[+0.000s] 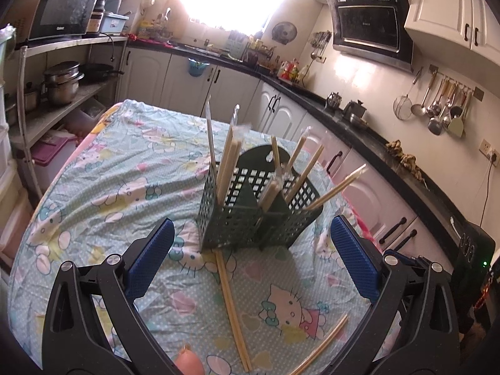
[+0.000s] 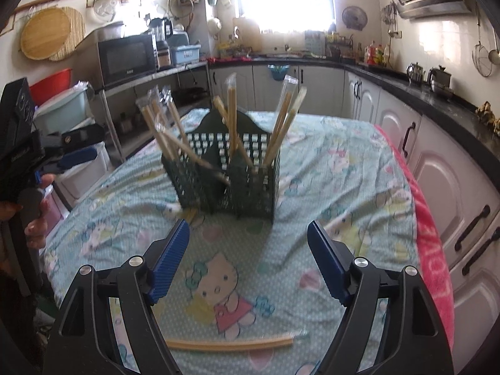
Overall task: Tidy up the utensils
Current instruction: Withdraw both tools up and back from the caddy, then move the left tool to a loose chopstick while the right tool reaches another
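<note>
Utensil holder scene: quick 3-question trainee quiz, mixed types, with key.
1. True or false: the right tool grips a chopstick pair.
2. The green utensil holder stands on: A) the black counter B) the cartoon-print cloth C) the shelf.
3. How many wrapped chopstick pairs lie loose on the cloth in the left wrist view?

Key:
1. False; both tools are open and empty.
2. B.
3. Two: one long pair running from the holder's base, another pair toward the right.

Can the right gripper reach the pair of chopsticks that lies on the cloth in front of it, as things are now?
Probably yes. The right gripper is open and empty, and the chopstick pair lies flat on the tablecloth just below its fingers, with nothing on top. The green basket stands farther back, out of the way.
</note>
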Motion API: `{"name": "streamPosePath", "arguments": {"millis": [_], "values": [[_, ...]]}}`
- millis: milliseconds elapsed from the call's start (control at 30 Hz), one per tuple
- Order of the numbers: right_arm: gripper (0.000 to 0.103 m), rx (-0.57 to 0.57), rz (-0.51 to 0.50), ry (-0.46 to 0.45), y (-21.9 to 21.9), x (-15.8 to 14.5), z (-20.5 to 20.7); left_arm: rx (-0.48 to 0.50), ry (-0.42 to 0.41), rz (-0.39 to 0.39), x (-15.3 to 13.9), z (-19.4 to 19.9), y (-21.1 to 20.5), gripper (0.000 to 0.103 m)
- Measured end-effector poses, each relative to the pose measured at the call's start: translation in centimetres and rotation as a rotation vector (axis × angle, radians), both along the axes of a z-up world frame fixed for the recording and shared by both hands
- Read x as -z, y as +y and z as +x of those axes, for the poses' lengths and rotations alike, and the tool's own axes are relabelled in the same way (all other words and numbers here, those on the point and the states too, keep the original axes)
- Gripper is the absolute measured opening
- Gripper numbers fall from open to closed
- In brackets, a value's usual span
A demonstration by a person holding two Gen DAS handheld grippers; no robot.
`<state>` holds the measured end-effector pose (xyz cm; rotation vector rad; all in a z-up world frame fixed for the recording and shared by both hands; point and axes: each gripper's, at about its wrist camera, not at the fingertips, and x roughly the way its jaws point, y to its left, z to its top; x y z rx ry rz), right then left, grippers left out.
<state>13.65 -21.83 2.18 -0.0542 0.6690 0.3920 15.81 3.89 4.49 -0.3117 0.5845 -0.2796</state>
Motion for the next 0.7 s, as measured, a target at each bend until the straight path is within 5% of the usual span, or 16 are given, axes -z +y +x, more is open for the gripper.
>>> {"name": "streamPosePath", "arguments": {"millis": [700], "values": [[0.075, 0.115, -0.037, 0.205, -1.5, 6.1, -1.6, 0.036, 0.139, 0.099, 6.1, 1.9, -3.2, 0.092]]}}
